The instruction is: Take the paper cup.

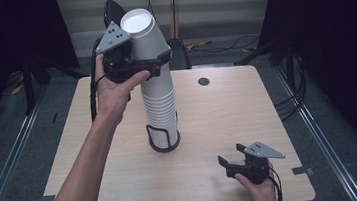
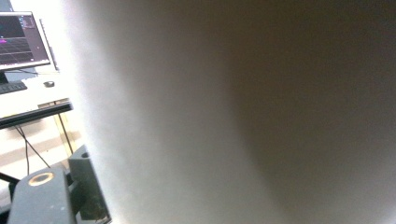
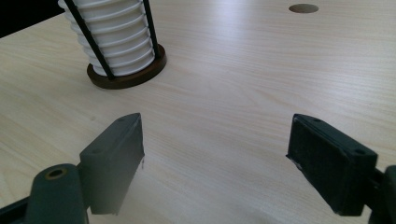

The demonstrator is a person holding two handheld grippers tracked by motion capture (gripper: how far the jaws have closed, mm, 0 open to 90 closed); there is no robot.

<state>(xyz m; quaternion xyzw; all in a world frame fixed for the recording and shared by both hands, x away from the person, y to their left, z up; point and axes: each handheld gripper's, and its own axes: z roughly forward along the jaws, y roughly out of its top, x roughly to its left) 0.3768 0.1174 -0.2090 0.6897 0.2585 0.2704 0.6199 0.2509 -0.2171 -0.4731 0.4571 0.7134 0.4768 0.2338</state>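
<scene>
A tall stack of white paper cups (image 1: 160,110) stands upside down in a dark wire holder (image 1: 165,144) at the table's middle. The top cup (image 1: 145,33) leans to the left, its white base facing up. My left gripper (image 1: 155,62) is shut on this cup from the left. In the left gripper view the cup's wall (image 2: 233,112) sits right against one black finger (image 2: 88,186). My right gripper (image 1: 231,155) rests open near the front right of the table, with nothing between its jaws. The right gripper (image 3: 215,154) faces the stack's lower cups (image 3: 116,42) and the holder's base (image 3: 126,77).
The wooden table (image 1: 218,111) has a round cable hole (image 1: 203,81) at the back right, also seen from the right gripper as the hole (image 3: 303,8). A monitor (image 2: 23,39) on a desk lies off to the left. Cables run along the floor behind the table.
</scene>
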